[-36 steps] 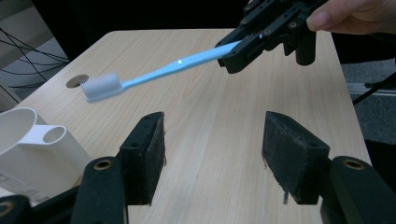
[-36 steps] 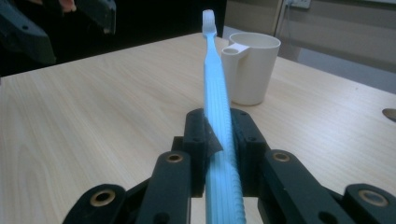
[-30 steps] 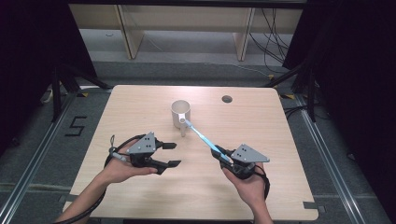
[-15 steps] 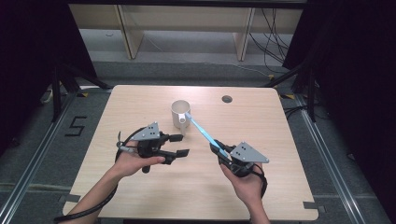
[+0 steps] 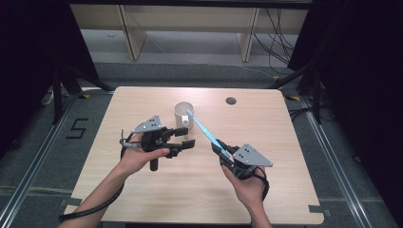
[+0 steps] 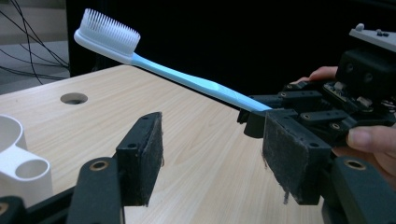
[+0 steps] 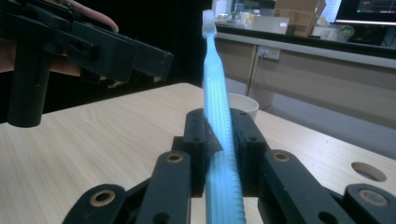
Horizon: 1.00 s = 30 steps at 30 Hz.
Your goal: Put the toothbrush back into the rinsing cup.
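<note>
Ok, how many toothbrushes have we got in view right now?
1. The light blue toothbrush is clamped by its handle in the right gripper, with the bristle head raised near the white cup. I can't see inside the cup, so another might be hidden there.

Right gripper [image 7: 219, 140] clamps blue toothbrush [image 7: 215, 98]; white cup [image 7: 243, 103] behind, on table [image 7: 93, 149]

A light wooden table [image 5: 142, 199] with a round cable hole [image 5: 231, 100] carries a white cup [image 5: 182, 115]
</note>
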Tool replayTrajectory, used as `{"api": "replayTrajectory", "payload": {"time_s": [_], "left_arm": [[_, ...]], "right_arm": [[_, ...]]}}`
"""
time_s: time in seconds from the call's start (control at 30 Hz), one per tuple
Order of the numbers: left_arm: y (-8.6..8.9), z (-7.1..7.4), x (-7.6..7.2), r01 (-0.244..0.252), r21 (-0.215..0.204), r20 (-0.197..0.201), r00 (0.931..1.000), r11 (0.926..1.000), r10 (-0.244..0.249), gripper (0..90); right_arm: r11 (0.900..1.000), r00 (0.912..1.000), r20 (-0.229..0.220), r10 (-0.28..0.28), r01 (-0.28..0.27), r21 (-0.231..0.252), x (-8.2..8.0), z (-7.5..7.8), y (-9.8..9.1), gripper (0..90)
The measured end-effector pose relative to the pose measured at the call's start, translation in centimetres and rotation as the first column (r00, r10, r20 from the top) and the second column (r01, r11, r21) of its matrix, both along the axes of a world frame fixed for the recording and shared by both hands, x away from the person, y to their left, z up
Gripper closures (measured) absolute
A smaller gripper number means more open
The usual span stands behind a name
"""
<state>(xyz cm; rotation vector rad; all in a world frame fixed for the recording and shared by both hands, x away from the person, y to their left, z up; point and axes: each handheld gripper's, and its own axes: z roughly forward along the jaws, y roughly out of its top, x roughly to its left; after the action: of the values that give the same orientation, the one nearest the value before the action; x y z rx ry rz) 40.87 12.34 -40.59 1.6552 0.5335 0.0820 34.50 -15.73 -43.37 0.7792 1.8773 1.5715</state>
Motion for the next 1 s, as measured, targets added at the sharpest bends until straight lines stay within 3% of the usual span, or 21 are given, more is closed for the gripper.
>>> {"api": "replayTrajectory", "payload": {"time_s": [0.17, 0.27, 0.3, 0.37, 0.47, 0.5, 0.57, 0.6, 0.63, 0.8, 0.9, 0.93, 1.0], "left_arm": [[-0.2, 0.7, 0.0, 0.010, -0.017, 0.008, 0.9999, 0.9998, -0.010, 38.0], [-0.4, 0.9, -0.1, 0.009, -0.022, 0.009, 0.9999, 0.9997, -0.009, 38.2], [-0.4, 0.9, -0.1, 0.008, -0.022, 0.009, 0.9999, 0.9997, -0.008, 38.2], [-0.5, 0.9, -0.1, 0.007, -0.025, 0.010, 0.9999, 0.9997, -0.006, 38.5], [-0.6, 0.9, 0.1, -0.004, -0.049, -0.009, 1.0000, 0.9988, 0.003, 39.2], [-0.7, 0.9, 0.2, -0.007, -0.063, -0.018, 0.9998, 0.9980, 0.006, 39.4], [-0.8, 1.0, 0.3, -0.013, -0.077, -0.027, 0.9996, 0.9969, 0.011, 39.7], [-0.8, 1.1, 0.3, -0.012, -0.088, -0.035, 0.9994, 0.9960, 0.009, 39.8], [-0.8, 1.1, 0.3, -0.008, -0.091, -0.035, 0.9994, 0.9958, 0.005, 39.9], [-0.8, 1.0, 0.5, -0.013, -0.107, -0.056, 0.9984, 0.9941, 0.007, 40.3], [-0.9, 0.9, 0.6, -0.017, -0.113, -0.060, 0.9981, 0.9934, 0.010, 40.7], [-1.0, 0.9, 0.7, -0.019, -0.127, -0.067, 0.9977, 0.9917, 0.011, 40.8], [-1.0, 0.9, 0.7, -0.023, -0.136, -0.075, 0.9971, 0.9905, 0.012, 41.1]], "right_arm": [[0.9999, 0.9989, 0.044, 0.012, -0.013, 0.007, 0.2, 0.7, 0.4, 78.8], [0.9993, 0.9999, 0.006, 0.012, -0.013, 0.036, 0.0, 0.9, 0.8, 78.8], [1.0000, 0.9981, 0.061, 0.002, -0.002, 0.002, 0.2, 1.0, 0.6, 78.8], [1.0000, 0.9990, 0.046, -0.001, 0.001, 0.010, 0.0, 1.1, 0.8, 78.8], [0.9996, 0.9987, 0.050, 0.009, -0.011, 0.025, -0.1, 1.1, 1.0, 78.8], [1.0000, 0.9979, 0.065, 0.000, -0.001, 0.009, -0.1, 1.2, 1.0, 78.8], [0.9997, 0.9986, 0.050, 0.015, -0.016, 0.019, -0.2, 1.3, 1.2, 78.8], [1.0000, 0.9973, 0.073, 0.004, -0.004, -0.002, -0.1, 1.4, 1.1, 78.8], [0.9997, 0.9992, 0.039, 0.011, -0.011, 0.020, -0.3, 1.4, 1.3, 78.8], [1.0000, 0.9950, 0.100, 0.005, -0.006, 0.001, -0.1, 1.6, 1.3, 78.8], [0.9997, 0.9971, 0.076, -0.003, 0.001, 0.026, -0.3, 1.5, 1.5, 78.8], [0.9999, 0.9966, 0.082, -0.005, 0.004, 0.010, -0.3, 1.5, 1.4, 78.8], [0.9998, 0.9972, 0.075, 0.001, -0.002, 0.019, -0.4, 1.3, 1.6, 78.8]]}}
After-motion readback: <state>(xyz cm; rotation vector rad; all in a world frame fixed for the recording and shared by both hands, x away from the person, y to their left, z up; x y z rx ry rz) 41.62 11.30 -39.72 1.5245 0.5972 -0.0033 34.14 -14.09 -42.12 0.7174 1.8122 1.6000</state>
